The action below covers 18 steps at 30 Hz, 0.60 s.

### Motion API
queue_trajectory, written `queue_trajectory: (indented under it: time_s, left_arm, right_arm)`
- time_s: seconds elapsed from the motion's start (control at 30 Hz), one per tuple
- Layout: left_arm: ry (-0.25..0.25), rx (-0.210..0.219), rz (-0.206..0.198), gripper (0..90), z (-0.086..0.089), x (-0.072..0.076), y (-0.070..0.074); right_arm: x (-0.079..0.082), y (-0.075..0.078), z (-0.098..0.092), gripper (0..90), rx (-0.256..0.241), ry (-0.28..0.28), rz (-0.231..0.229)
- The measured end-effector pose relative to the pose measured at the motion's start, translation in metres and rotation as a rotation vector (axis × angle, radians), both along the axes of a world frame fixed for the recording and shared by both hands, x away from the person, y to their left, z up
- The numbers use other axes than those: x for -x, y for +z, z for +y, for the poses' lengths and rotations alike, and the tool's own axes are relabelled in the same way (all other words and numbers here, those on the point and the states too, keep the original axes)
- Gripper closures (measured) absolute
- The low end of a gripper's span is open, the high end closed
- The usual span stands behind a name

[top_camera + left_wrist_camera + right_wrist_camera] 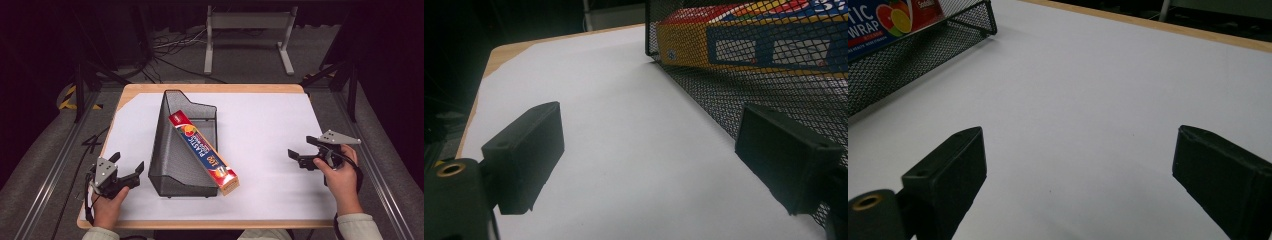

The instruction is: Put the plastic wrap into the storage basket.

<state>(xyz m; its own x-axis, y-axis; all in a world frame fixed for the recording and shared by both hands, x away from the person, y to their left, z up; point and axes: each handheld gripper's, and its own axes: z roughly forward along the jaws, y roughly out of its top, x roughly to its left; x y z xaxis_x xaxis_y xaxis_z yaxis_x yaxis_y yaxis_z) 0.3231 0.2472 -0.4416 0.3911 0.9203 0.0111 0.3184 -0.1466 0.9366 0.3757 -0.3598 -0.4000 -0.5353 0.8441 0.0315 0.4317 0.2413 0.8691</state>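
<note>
A black mesh basket (170, 165) stands in the middle of the white-covered table (270, 125). A long plastic wrap box (202, 150) lies aslant inside it, its near end poking past the basket's front right corner. My left gripper (127, 163) rests at the table's near left, open and empty, jaws toward the basket's left wall. In the left gripper view the mesh basket (734, 95) and the box (754, 45) sit just beyond the right jaw of that open gripper (649, 145). My right gripper (301, 148) hovers open and empty at the right, well apart from the basket (898, 65).
The table's wooden edge (215, 88) runs along the far side. Behind the table, a grey metal frame (247, 22) and loose cables (170, 45) lie on the floor. Dark stand legs (80, 85) flank the table at both sides.
</note>
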Motion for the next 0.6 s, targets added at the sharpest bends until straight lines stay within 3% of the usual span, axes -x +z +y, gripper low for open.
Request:
queue_trajectory:
  time_s: [0.2,0.23,0.47,0.6]
  left_arm:
    - [0.000,0.003,-0.002,13.1,0.000,0.000,0.000]
    - [0.001,0.006,-0.001,13.1,0.000,0.000,0.000]
    - [-0.005,0.007,-0.002,13.1,0.000,-0.001,0.000]
    - [-0.007,0.007,-0.002,13.1,0.000,0.000,0.000]
  right_arm:
    - [0.002,-0.019,-0.010,7.5,0.029,-0.014,0.003]
    - [0.003,-0.023,-0.013,7.6,0.014,-0.028,0.002]
    - [0.005,-0.036,-0.013,7.9,0.029,-0.036,0.009]
    - [0.003,-0.039,-0.009,9.9,0.053,-0.017,0.038]
